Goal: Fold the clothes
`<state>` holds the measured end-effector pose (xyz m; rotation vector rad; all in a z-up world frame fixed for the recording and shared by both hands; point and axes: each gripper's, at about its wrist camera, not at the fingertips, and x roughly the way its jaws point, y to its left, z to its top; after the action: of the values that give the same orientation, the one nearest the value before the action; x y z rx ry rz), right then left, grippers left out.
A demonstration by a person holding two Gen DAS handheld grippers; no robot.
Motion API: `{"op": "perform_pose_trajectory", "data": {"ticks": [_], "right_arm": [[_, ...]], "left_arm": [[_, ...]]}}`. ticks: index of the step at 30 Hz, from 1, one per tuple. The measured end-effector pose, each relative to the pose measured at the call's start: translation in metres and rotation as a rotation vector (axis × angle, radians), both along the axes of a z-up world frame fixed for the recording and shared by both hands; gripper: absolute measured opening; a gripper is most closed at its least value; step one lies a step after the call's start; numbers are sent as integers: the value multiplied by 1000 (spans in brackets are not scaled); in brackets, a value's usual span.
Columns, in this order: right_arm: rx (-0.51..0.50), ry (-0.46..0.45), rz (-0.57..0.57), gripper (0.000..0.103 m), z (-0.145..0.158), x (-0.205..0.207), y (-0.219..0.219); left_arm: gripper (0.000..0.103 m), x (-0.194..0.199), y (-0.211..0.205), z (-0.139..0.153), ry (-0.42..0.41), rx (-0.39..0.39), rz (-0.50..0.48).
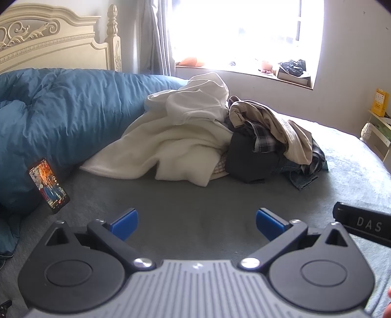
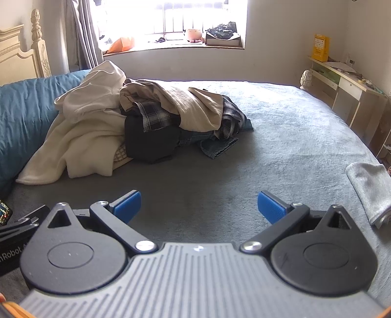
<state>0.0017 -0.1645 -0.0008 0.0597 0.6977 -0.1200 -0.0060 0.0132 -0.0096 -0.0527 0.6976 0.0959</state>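
A big pile of clothes [image 1: 220,137] sits in the middle of the bed [image 2: 281,146], toward the far side; a white top [image 1: 198,100] lies on the pile, a cream blanket [image 1: 166,149] spills down to the left, and a tan shirt [image 2: 185,107], a checked shirt [image 2: 156,117], a black piece [image 2: 149,141] and some jeans [image 2: 217,145] are bunched on the right; the pile touches the blue quilt [image 1: 61,115]. The left gripper [image 1: 196,223] hangs over bare bed well short of the pile, with its jaws wide apart and nothing in them; the right gripper [image 2: 199,204] does the same, jaws spread and holding nothing. A lit phone [image 1: 48,184] leans on the quilt; a grey cloth [image 2: 369,190] lies at the right edge of the bed; a bright window [image 2: 171,19] is behind.
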Motion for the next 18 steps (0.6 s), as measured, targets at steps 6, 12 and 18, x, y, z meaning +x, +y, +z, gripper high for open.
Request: {"op": "perform_pose_trajectory", "data": {"ticks": [6, 12, 18], "right_arm": [[4, -4, 8, 102, 0, 0, 3], [6, -8, 9, 102, 3, 9, 4], [0, -13, 21, 102, 3, 21, 10]], "left_arm": [[103, 3, -1, 0, 4, 6, -5], [103, 12, 2, 0, 1, 4, 9], [103, 25, 3, -5, 8, 16, 14]]}}
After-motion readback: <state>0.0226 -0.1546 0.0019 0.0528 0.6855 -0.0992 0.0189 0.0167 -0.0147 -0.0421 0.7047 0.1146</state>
